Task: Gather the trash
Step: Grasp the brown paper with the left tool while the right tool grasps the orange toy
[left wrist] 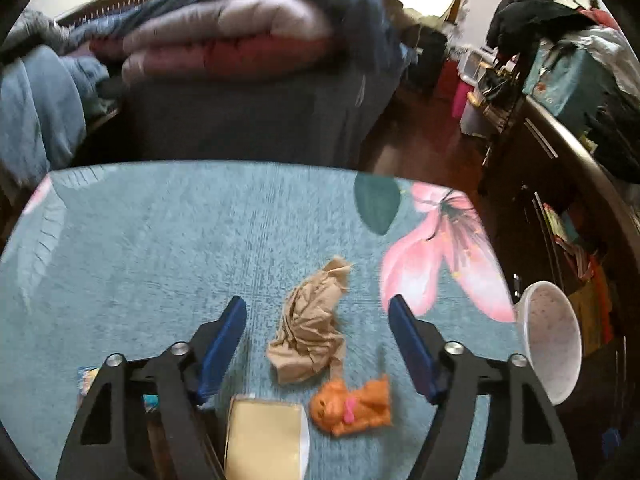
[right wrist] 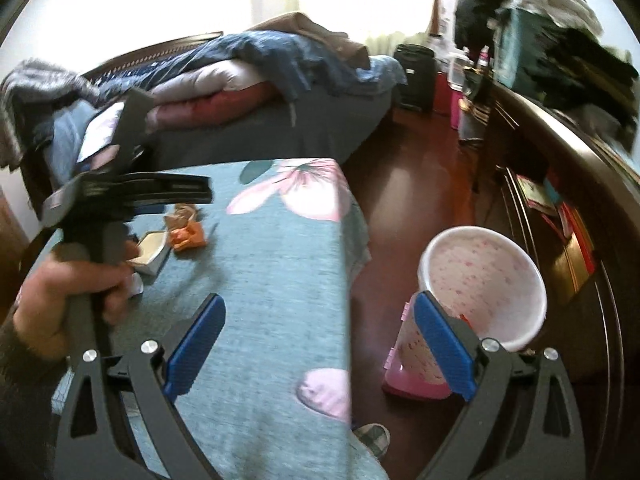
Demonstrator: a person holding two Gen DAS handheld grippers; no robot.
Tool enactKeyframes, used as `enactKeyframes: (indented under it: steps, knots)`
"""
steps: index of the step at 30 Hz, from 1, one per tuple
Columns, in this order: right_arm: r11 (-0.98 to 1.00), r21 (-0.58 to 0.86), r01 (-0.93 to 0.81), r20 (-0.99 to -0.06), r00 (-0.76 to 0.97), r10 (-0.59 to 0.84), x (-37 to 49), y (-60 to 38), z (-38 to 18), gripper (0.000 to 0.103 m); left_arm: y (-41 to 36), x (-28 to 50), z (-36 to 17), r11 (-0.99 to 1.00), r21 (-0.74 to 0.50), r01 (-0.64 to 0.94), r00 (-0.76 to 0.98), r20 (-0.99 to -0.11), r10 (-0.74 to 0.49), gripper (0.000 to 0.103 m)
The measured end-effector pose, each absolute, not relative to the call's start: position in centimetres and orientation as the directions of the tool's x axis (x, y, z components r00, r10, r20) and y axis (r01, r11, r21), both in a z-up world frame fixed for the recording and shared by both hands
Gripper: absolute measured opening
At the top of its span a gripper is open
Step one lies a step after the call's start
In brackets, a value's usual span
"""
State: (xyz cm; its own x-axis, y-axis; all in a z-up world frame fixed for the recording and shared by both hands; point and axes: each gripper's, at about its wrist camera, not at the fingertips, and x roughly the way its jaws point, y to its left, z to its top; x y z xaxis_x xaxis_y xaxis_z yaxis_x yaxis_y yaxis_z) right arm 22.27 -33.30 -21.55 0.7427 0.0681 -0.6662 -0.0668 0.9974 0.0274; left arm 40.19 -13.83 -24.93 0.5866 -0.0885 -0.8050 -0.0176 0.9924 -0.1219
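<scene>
A crumpled brown paper (left wrist: pixel 310 322) lies on the teal flowered cloth (left wrist: pixel 160 240), between the fingers of my left gripper (left wrist: pixel 318 308), which is open and empty above it. An orange wrapper (left wrist: pixel 354 404) lies just nearer, beside a beige card (left wrist: pixel 264 436). A white and pink trash bin (right wrist: pixel 480 292) stands on the floor right of the table; its rim shows in the left wrist view (left wrist: pixel 554 344). My right gripper (right wrist: pixel 320 312) is open and empty over the table's right edge. The paper (right wrist: pixel 182 212) and wrapper (right wrist: pixel 190 236) show far left there.
A bed (right wrist: pixel 260 120) piled with blankets stands behind the table. A dark wooden cabinet (right wrist: pixel 560 208) with books runs along the right. The left gripper's body (right wrist: pixel 120 196) and the hand holding it are at the left of the right wrist view. Small colourful wrappers (left wrist: pixel 86 378) lie at the table's left.
</scene>
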Motion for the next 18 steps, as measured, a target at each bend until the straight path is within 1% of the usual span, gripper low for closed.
enactKeyframes:
  steps: [2,3,4,5,8,12,15,18]
  knots:
    - [0.996,0.012,-0.089,-0.675,0.734,0.074,22.8,-32.0,-21.8,0.096,-13.9,40.4,-25.6,0.993,-0.12,-0.018,0.572,-0.815,-0.088,0.054]
    - [0.995,0.005,-0.096,-0.678,0.732,0.074,23.0,-31.5,-21.9,0.096,-13.9,40.2,-25.6,0.994,-0.104,-0.019,0.586,-0.807,-0.073,0.048]
    - [0.995,-0.002,-0.103,-0.681,0.728,0.074,23.3,-30.9,-22.0,0.096,-13.9,40.1,-25.6,0.995,-0.094,-0.015,0.587,-0.807,-0.067,0.027]
    - [0.994,-0.006,-0.109,-0.684,0.725,0.075,23.6,-30.4,-22.0,0.096,-13.6,40.1,-25.6,0.995,-0.101,-0.009,0.579,-0.811,-0.077,0.018]
    - [0.99,-0.001,-0.141,-0.689,0.718,0.102,24.4,-28.7,-22.0,0.096,-11.6,39.4,-24.7,0.989,-0.143,-0.023,0.598,-0.795,-0.101,0.017]
    - [0.982,0.021,-0.186,-0.699,0.7,0.147,26.7,-26.4,-22.2,0.096,-8.8,37.6,-22.4,0.989,-0.139,-0.044,0.653,-0.753,-0.077,0.017]
    - [0.978,0.027,-0.208,-0.726,0.668,0.162,28.8,-24.9,-22.8,0.095,-6.7,36.2,-20.8,0.99,-0.134,-0.05,0.681,-0.729,-0.064,0.018]
    - [0.978,-0.014,-0.207,-0.751,0.648,0.127,30.8,-23.2,-23.8,0.094,-5.2,35.1,-19.6,0.992,-0.116,-0.055,0.706,-0.707,-0.043,0.018]
